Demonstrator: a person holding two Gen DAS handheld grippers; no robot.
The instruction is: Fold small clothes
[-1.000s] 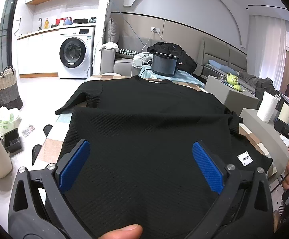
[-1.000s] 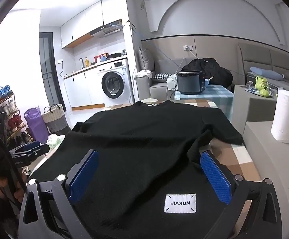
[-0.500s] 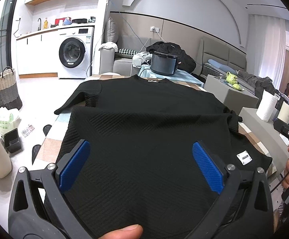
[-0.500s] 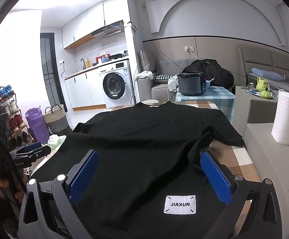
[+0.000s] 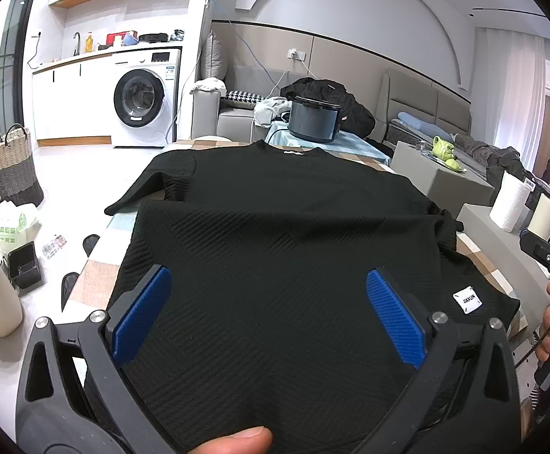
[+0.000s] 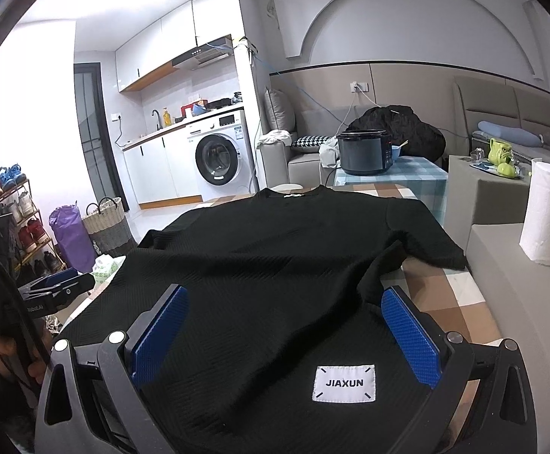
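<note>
— Lying flat across the checked tabletop [image 5: 97, 283]: black ribbed shirt [image 5: 275, 249], collar at the far edge, hem toward the near edge, left sleeve drooping past the left edge.

— And at the left?

— Left gripper [image 5: 269, 317] low over the hem near the near-left corner, blue pads [image 5: 140, 314] spread wide, fabric seen between them, nothing clamped. Thumb tip [image 5: 233, 439] at the bottom of the left wrist view.

— Further right?

— White JIAXUN label [image 6: 343, 383] sewn by the hem, toward the near-right corner. Right gripper [image 6: 284, 333] directly over it, jaws likewise wide apart, gripping nothing. Right sleeve folded over onto the checked cloth by the right edge.

— Off the tabletop?

— Washing machine [image 5: 144, 102] far left, dark cooker pot [image 5: 314, 119] beyond the far edge, paper towel roll [image 6: 547, 213] off the right edge.
</note>
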